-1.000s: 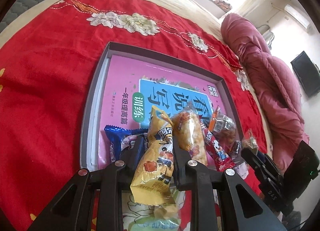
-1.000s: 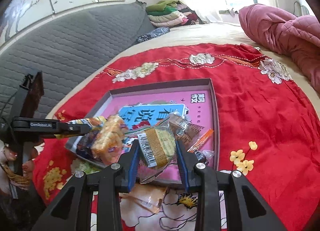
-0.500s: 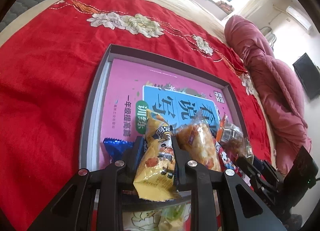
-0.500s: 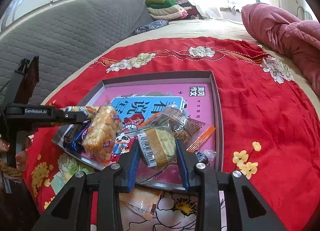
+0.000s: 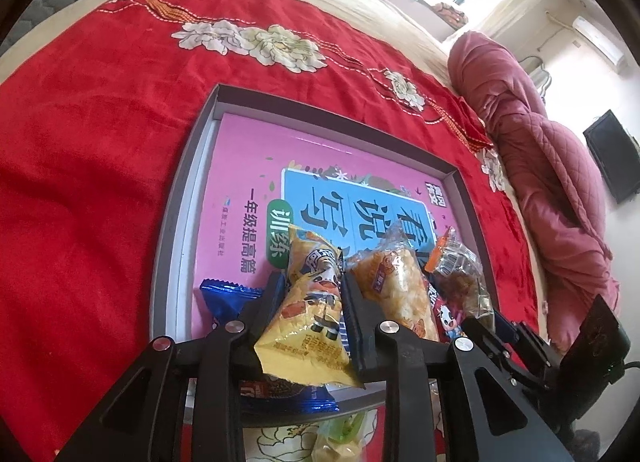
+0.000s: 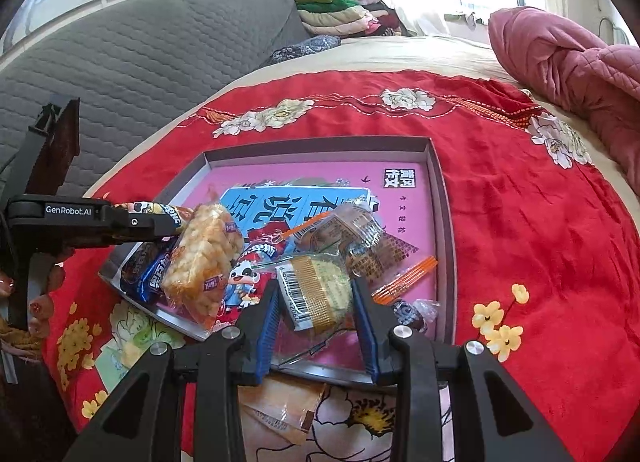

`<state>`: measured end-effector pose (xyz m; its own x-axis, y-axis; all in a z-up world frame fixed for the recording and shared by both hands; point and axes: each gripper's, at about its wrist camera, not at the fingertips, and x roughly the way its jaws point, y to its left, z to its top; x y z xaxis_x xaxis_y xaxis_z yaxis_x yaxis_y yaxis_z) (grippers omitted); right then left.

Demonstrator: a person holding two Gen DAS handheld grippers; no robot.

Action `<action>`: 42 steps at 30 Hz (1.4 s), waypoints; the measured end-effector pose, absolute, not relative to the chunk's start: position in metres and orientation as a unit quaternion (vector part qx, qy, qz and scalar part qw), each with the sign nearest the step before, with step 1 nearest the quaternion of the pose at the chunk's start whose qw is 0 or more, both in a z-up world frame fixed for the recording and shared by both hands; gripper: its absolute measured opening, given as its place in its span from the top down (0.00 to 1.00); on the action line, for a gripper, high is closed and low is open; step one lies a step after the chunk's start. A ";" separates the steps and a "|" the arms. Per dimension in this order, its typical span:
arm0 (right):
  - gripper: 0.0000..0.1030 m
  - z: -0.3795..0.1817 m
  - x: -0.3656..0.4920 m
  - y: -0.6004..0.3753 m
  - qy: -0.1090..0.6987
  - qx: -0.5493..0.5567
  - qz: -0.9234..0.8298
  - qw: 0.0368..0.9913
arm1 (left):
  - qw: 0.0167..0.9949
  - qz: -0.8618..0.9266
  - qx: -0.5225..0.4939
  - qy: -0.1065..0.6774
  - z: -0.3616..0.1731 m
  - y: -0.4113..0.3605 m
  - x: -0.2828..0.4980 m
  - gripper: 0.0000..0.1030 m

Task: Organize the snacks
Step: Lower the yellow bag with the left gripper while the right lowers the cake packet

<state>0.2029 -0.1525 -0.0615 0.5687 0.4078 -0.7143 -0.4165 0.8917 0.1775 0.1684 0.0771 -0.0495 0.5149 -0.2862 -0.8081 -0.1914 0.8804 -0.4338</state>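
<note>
Both over tray (image 5: 176, 222), lower centre – left gripper (image 5: 312, 294) opening, yellow packet (image 5: 308, 322) still between pads; right gripper (image 6: 314, 302) clenching wafer pack (image 6: 316, 294). Drop-off beginning.

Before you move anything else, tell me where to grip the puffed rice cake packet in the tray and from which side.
Grip the puffed rice cake packet across its narrow middle, coming from above. It lies propped atop the blue packet, long sides exposed. The left gripper crowds one end, so avoid that side.
</note>
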 end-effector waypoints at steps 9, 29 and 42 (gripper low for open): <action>0.64 -0.063 0.205 -0.154 0.410 0.006 0.235 0.882 | 0.835 -0.033 -0.245 0.492 -0.046 0.078 0.166 0.59; 0.57 -0.058 0.206 -0.160 0.408 0.024 0.234 0.882 | 0.834 -0.015 -0.242 0.495 -0.042 0.088 0.151 0.47; 0.55 -0.047 0.206 -0.172 0.393 0.055 0.229 0.889 | 0.844 -0.016 -0.242 0.478 -0.021 0.091 0.139 0.43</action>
